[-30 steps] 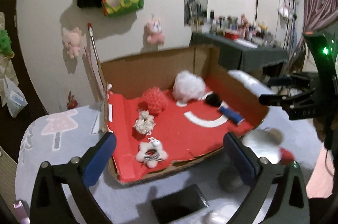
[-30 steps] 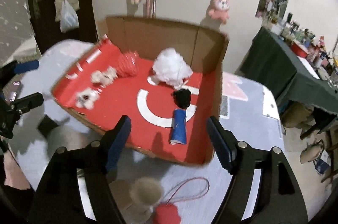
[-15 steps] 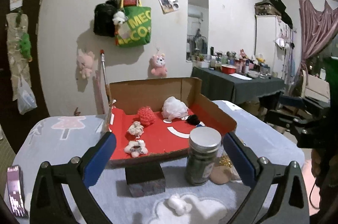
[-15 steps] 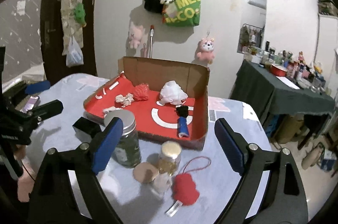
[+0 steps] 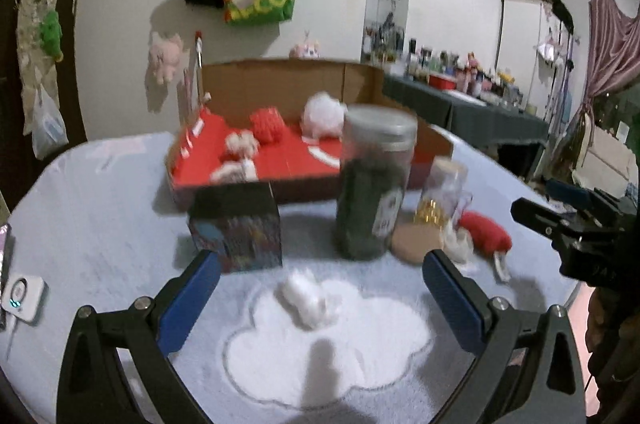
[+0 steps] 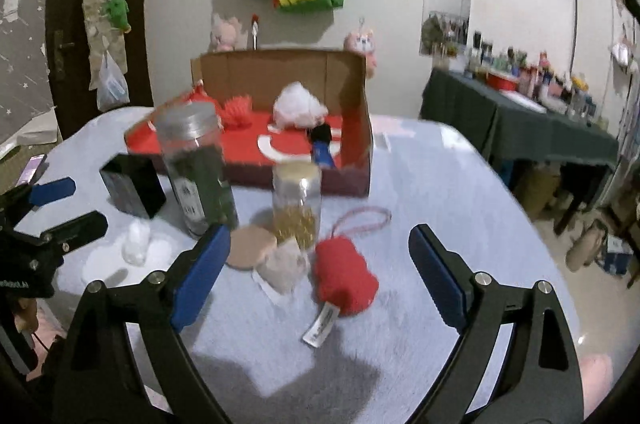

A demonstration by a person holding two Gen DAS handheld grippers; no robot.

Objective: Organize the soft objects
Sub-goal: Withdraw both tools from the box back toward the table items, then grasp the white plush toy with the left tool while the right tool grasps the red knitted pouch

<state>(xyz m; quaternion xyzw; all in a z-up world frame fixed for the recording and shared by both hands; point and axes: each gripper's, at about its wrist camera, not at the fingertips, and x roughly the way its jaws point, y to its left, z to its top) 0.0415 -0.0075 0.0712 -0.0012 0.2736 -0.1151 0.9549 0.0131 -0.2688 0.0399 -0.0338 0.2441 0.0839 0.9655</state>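
Observation:
A cardboard box point(image 6: 280, 75) with a red lining holds a red ball point(image 6: 238, 107), a white fluffy toy point(image 6: 300, 107), a black pompom point(image 6: 322, 133) and a blue roll point(image 6: 322, 153). In front of it, a red plush point(image 6: 344, 278) with a label and cord lies on the tablecloth. My right gripper point(image 6: 320, 276) hovers open just before that plush, without touching it. A small white plush point(image 5: 306, 298) lies on the cloud pattern. My left gripper point(image 5: 320, 300) is open low over it, its pads apart from it. The right wrist view shows the left gripper point(image 6: 60, 207) at the left edge.
A dark jar point(image 6: 196, 167), a small jar of gold bits point(image 6: 296, 199), a cork lid point(image 6: 252, 250), a pale sachet point(image 6: 282, 264) and a black cube box point(image 5: 236, 224) stand between the grippers and the box. A white device point(image 5: 22, 298) lies at the table's left edge.
Both grippers have drawn back from above the box and come down toward the table's near side. The jars, red plush and white plush have come into view. The right jaws have widened.

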